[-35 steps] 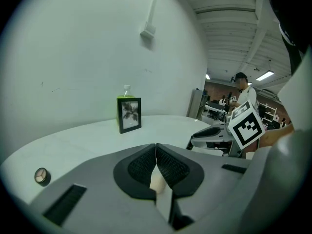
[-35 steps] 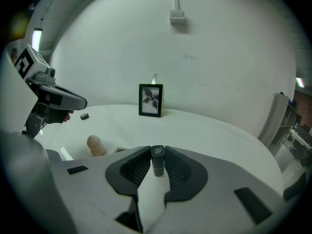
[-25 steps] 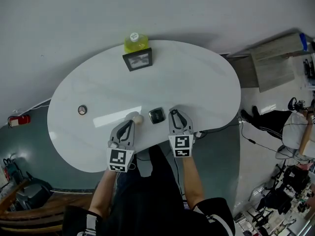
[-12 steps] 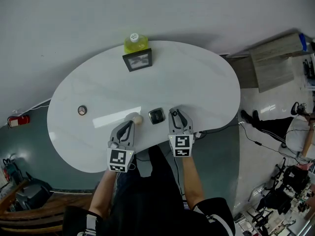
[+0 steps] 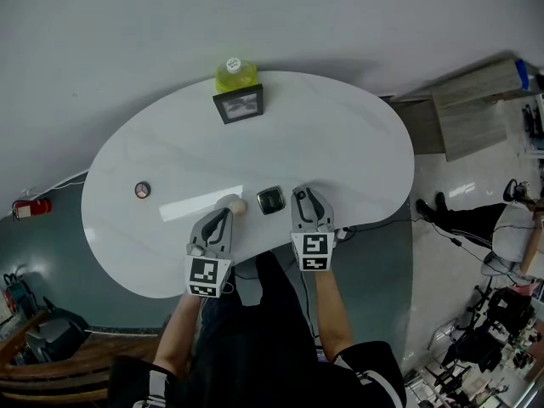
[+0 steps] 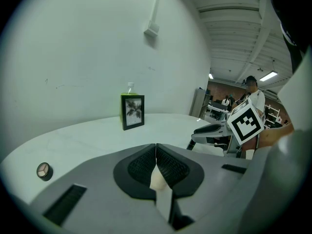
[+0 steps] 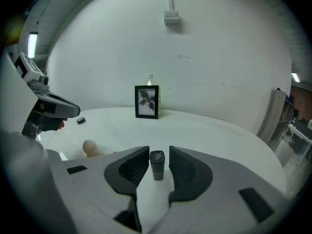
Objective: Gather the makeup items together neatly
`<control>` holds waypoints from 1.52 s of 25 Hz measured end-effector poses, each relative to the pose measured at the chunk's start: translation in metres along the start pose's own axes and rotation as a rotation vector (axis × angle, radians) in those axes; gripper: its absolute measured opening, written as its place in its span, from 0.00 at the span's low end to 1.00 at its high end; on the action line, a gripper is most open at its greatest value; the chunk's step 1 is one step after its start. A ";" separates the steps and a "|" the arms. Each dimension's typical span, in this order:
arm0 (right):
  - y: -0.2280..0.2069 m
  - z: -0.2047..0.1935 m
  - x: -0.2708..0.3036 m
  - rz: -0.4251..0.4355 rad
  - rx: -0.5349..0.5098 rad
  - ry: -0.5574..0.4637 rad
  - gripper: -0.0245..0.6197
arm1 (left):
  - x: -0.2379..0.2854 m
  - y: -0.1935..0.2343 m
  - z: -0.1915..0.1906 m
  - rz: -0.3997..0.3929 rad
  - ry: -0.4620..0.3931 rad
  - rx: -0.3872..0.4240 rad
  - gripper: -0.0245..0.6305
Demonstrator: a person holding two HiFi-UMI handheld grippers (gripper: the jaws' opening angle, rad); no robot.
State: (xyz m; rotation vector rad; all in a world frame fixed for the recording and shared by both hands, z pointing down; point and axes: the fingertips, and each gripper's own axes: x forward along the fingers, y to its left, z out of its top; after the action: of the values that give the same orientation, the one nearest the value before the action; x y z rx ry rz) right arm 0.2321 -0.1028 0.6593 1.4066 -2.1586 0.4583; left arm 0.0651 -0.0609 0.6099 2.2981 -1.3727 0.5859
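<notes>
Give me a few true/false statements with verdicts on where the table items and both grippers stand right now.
1. The picture frame stands in front of the yellow-green bottle. True.
2. The fingers of the right gripper clamp the dark tube. False: they stand apart and have just been opening. The upright tube shows between them with a gap on each side.
3. The beige sponge lies on the floor. False: it sits on the table, near the left gripper.
4. The small round item lies off to the left, apart from the other things. True.
5. The left gripper's fingers are spread wide. False: their tips meet.
</notes>
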 end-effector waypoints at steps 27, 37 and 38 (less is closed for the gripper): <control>0.032 0.086 -0.066 -0.036 -0.067 -0.199 0.23 | -0.078 0.009 0.052 0.064 -0.159 0.071 0.07; 0.095 0.138 -0.119 0.053 -0.096 -0.324 0.21 | -0.135 0.005 0.099 0.100 -0.280 0.139 0.07; 0.102 0.145 -0.124 0.062 -0.097 -0.340 0.20 | -0.141 0.006 0.101 0.105 -0.288 0.141 0.07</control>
State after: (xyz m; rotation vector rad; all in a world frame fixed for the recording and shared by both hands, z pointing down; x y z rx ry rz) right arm 0.1446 -0.0477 0.4692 1.4504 -2.4611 0.1397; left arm 0.0146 -0.0158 0.4502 2.5116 -1.6392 0.4059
